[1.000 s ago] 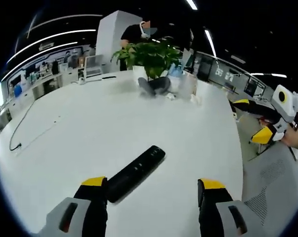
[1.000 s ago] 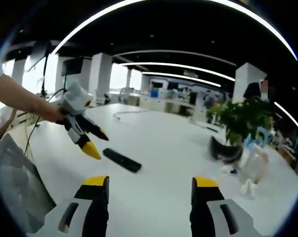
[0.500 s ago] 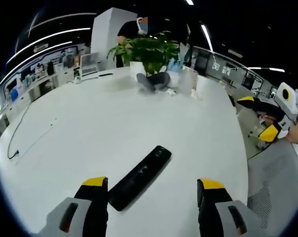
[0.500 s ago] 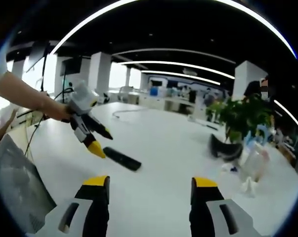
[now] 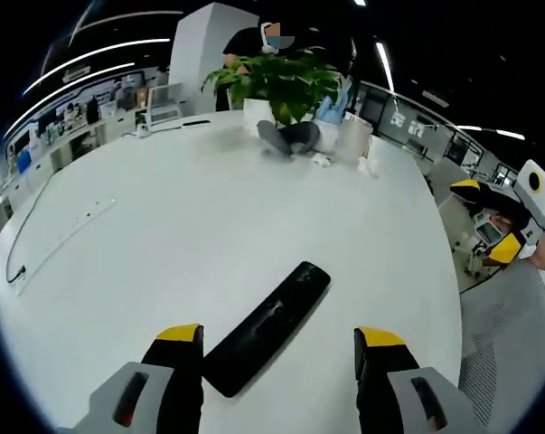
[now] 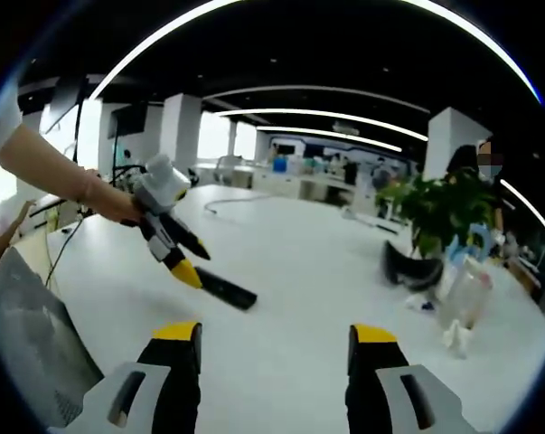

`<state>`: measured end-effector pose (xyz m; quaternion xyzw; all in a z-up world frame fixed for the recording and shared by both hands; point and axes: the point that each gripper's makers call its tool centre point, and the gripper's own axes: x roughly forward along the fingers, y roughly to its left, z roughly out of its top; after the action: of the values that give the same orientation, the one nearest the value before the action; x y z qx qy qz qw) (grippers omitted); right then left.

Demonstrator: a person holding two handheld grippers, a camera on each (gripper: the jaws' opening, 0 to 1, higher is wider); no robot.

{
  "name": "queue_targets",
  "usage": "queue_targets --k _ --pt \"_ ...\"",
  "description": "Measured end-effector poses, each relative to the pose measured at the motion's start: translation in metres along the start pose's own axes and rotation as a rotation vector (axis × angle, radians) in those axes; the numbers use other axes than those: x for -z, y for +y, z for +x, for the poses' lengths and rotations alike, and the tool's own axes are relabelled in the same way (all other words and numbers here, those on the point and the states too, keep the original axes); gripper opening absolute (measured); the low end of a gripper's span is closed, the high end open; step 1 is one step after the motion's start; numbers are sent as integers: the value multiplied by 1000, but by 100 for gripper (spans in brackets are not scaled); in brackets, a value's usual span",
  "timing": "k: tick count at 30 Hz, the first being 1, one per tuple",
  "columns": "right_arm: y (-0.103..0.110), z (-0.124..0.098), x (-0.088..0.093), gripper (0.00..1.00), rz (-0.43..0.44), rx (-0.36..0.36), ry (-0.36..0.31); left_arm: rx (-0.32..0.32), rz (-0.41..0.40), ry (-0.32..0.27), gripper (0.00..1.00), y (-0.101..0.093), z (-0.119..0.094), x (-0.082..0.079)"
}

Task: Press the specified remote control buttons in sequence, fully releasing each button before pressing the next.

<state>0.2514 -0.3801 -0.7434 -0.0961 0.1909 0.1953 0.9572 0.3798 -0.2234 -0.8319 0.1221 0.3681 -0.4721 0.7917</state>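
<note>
White round table point(image 5: 209, 226) carries everything. Potted plant point(image 5: 277, 86) at far edge, dark headset-like object point(image 5: 286, 137) beside it. Black remote point(image 5: 267, 327) lies flat near the table's front edge, between left gripper's point(image 5: 279, 348) parted jaws, untouched. Right gripper point(image 6: 277, 342) open, held well back from the remote.

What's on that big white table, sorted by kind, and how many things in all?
Remote control: 1
Potted plant: 1
Dark headset-like thing: 1
Clear bottle: 1
Cable: 1
Total: 5, not counting small white bits too blurred to name.
</note>
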Motion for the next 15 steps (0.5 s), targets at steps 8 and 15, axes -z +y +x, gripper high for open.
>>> queue_targets --k 8,15 --pt "-3 0 2 61 9 8 10 -17 70 39 67 6 8 4" --pt "-2 0 2 60 14 5 8 -17 98 61 57 6 16 12"
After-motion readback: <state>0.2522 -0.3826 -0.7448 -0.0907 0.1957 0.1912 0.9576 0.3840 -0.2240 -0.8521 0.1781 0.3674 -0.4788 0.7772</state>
